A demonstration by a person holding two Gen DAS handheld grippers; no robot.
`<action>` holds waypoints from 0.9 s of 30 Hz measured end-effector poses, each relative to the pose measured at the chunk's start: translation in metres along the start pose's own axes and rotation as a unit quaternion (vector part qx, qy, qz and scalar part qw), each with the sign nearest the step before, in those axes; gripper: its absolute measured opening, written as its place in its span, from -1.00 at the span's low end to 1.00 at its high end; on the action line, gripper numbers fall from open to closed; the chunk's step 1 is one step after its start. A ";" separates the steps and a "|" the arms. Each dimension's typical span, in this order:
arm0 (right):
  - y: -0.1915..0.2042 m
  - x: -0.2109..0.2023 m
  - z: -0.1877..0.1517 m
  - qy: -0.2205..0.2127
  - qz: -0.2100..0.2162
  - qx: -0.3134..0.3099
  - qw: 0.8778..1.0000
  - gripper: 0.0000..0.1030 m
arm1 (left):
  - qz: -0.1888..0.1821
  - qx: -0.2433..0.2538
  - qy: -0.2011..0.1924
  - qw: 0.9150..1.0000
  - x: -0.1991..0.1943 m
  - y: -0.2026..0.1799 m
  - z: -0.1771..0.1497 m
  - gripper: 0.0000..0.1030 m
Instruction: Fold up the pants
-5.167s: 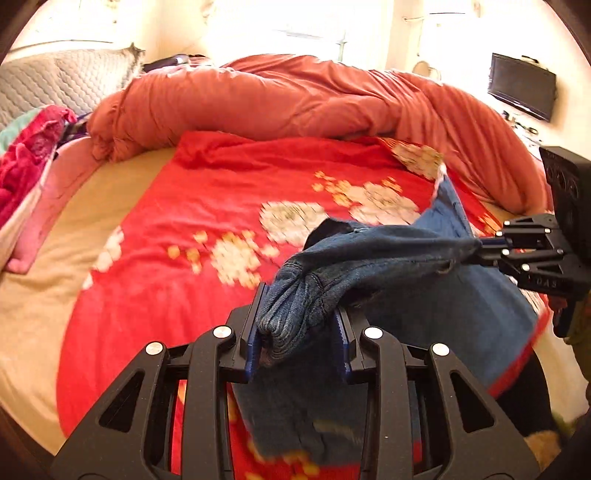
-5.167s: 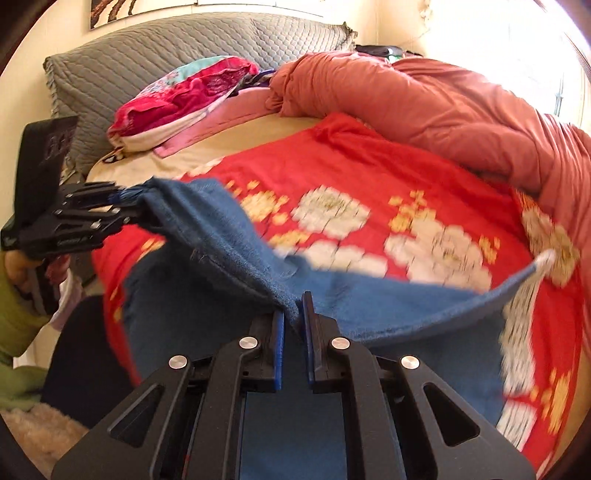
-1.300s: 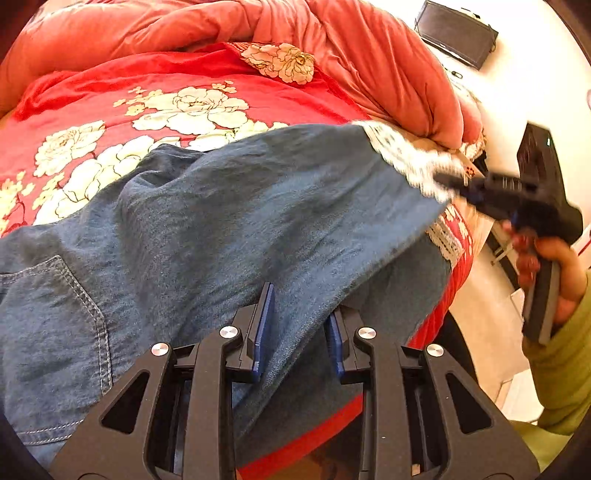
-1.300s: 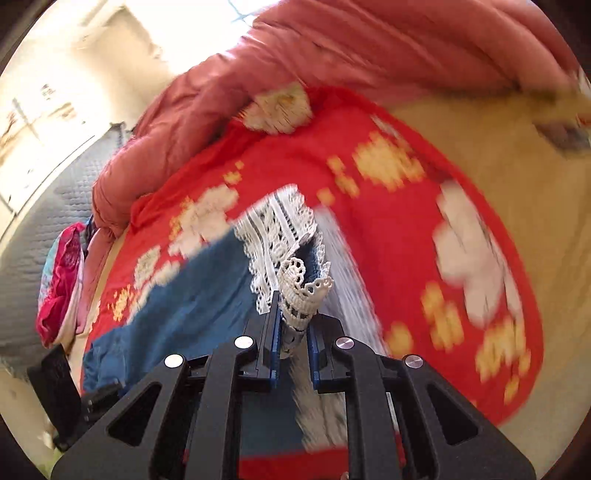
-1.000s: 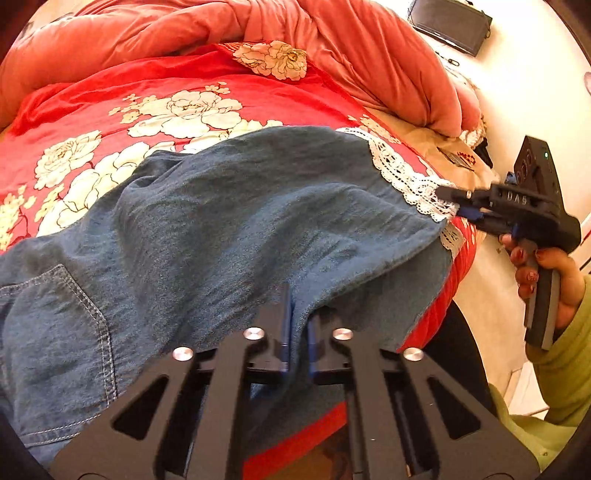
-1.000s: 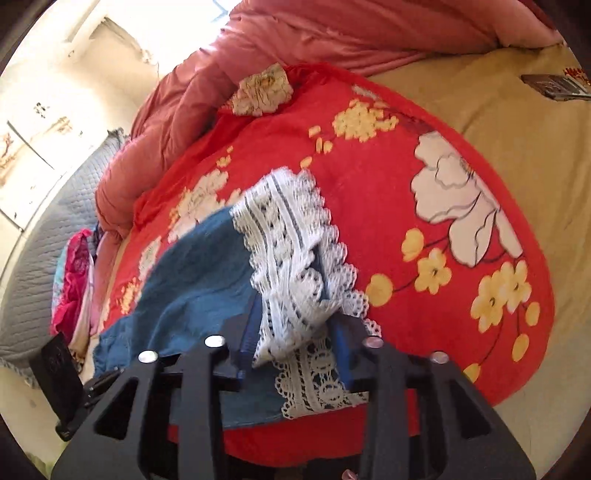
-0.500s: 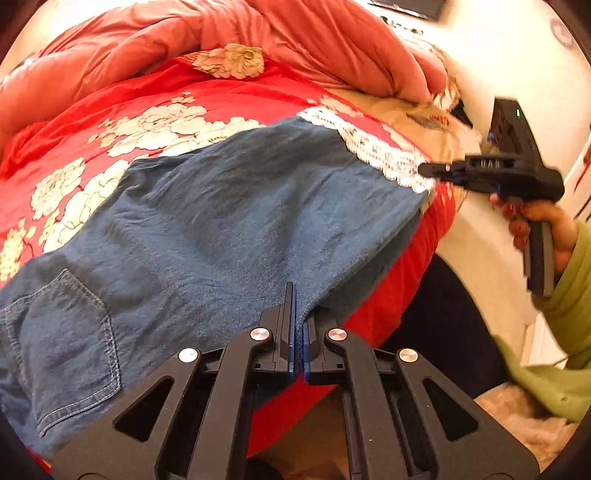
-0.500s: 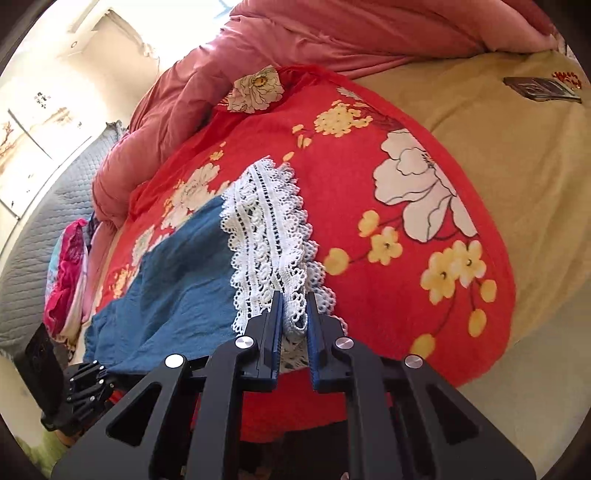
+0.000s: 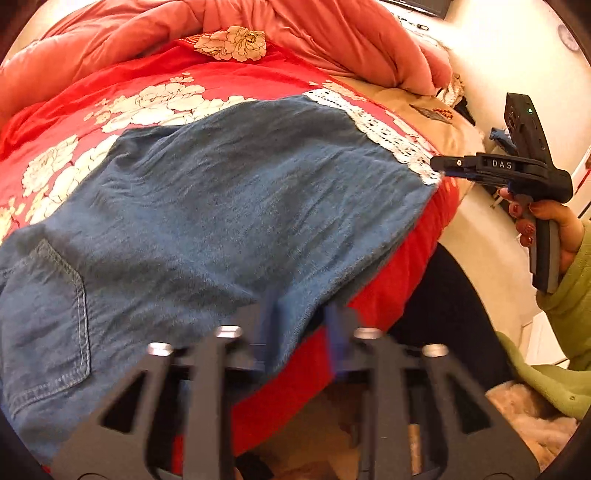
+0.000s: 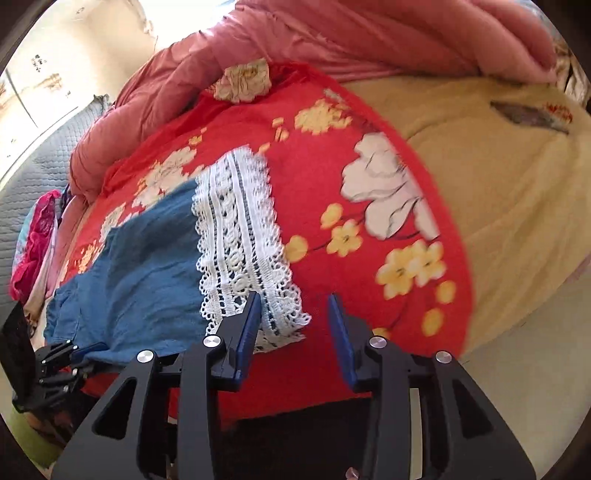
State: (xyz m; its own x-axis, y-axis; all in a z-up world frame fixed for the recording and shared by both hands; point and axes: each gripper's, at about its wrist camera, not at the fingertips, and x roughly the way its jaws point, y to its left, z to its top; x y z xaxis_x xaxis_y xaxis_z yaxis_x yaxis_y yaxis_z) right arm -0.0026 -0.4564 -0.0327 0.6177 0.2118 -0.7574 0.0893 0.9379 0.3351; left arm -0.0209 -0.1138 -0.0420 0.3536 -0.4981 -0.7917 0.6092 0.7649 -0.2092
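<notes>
The blue denim pants (image 9: 221, 206) lie spread flat on the red flowered bedspread (image 9: 110, 92), back pocket at the left, white lace cuff (image 9: 388, 136) at the right. My left gripper (image 9: 299, 314) is open at the near edge of the pants, its fingers blurred, cloth lying between them. My right gripper (image 10: 291, 317) is open at the lace cuff (image 10: 243, 240), which lies loose on the bedspread (image 10: 369, 184). The right gripper also shows in the left wrist view (image 9: 439, 164) by the cuff corner. The left gripper shows in the right wrist view (image 10: 70, 350).
A rumpled pink duvet (image 9: 295, 33) is heaped along the far side of the bed. A beige sheet (image 10: 498, 184) covers the right end. Bright clothes (image 10: 33, 240) and a grey quilted headboard (image 10: 22, 184) lie far left. The bed edge runs just below both grippers.
Both grippers have opened and let go of the pants. The pants, held up five seconds ago, now lie flat on the bedspread.
</notes>
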 end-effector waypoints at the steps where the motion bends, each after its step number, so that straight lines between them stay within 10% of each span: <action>1: 0.002 -0.006 0.001 -0.009 -0.003 -0.006 1.000 -0.28 | 0.000 -0.002 -0.001 1.000 -0.002 0.000 -0.001 -0.19; 10: 0.074 0.011 0.002 -0.006 0.068 -0.118 0.991 -0.12 | 0.063 -0.093 -0.068 0.991 -0.081 0.047 -0.015 0.13; 13: 0.085 0.030 0.001 0.016 0.070 -0.129 0.989 -0.06 | 0.167 -0.163 -0.083 0.969 -0.114 0.085 -0.024 0.55; 17: 0.082 0.042 -0.005 0.031 0.063 -0.126 0.990 -0.05 | 0.309 -0.235 -0.095 0.917 -0.155 0.129 -0.047 0.72; 22: 0.080 0.043 -0.005 0.034 0.080 -0.103 0.991 0.10 | 0.282 -0.300 -0.087 0.907 -0.148 0.160 -0.062 0.72; 24: 0.083 0.043 -0.005 0.035 0.077 -0.109 0.990 0.17 | 0.275 -0.298 -0.079 0.911 -0.131 0.162 -0.059 0.27; 25: 0.085 0.043 -0.006 0.036 0.075 -0.113 0.990 0.20 | 0.270 -0.296 -0.075 0.913 -0.126 0.162 -0.059 -0.38; 27: 0.088 0.043 -0.006 0.039 0.070 -0.122 0.989 0.20 | 0.280 -0.291 -0.070 0.912 -0.120 0.159 -0.054 -0.39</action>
State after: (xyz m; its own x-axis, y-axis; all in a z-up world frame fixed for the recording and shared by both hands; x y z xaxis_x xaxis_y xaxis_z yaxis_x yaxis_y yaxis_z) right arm 0.0269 -0.3633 -0.0398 0.5470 0.3558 -0.7577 -0.1897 0.9343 0.3018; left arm -0.0049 0.0898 -0.0115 0.6053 0.0208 -0.7958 -0.1604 0.9823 -0.0964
